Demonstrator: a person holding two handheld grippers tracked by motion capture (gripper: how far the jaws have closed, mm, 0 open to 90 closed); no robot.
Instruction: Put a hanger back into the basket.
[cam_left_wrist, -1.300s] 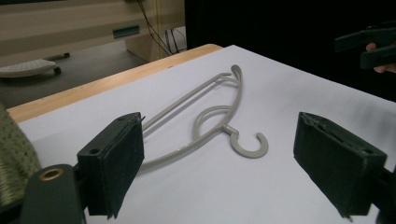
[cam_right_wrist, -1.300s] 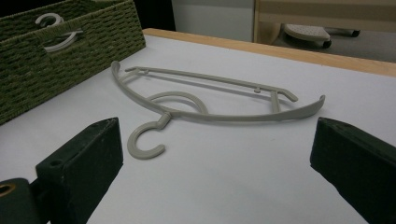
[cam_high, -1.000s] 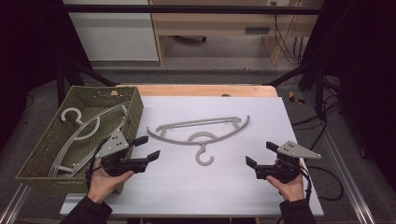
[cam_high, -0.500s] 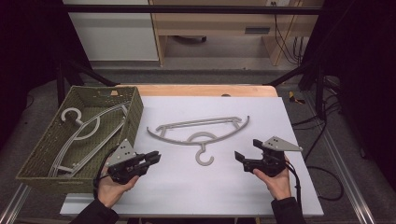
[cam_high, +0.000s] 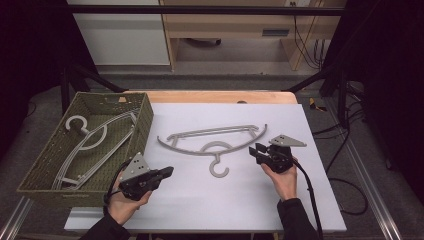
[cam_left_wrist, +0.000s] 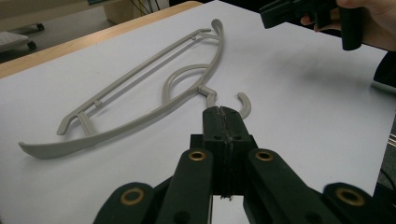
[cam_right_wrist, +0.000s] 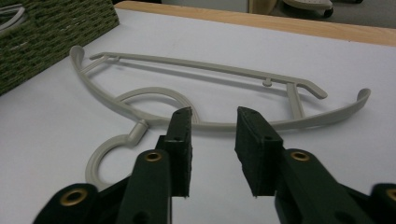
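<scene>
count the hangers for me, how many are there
2: one grey hanger lies flat on the white table between the grippers, one lies in the green basket. More could be hidden beneath it.

High view: fixed overhead on the person's side, facing 12 o'clock and down over the white table (cam_high: 300, 200). Left gripper view: low, close, looking toward 2 o'clock across the grey hanger (cam_left_wrist: 140, 126). Right gripper view: low, close, facing 10 o'clock. All three share that hanger.
</scene>
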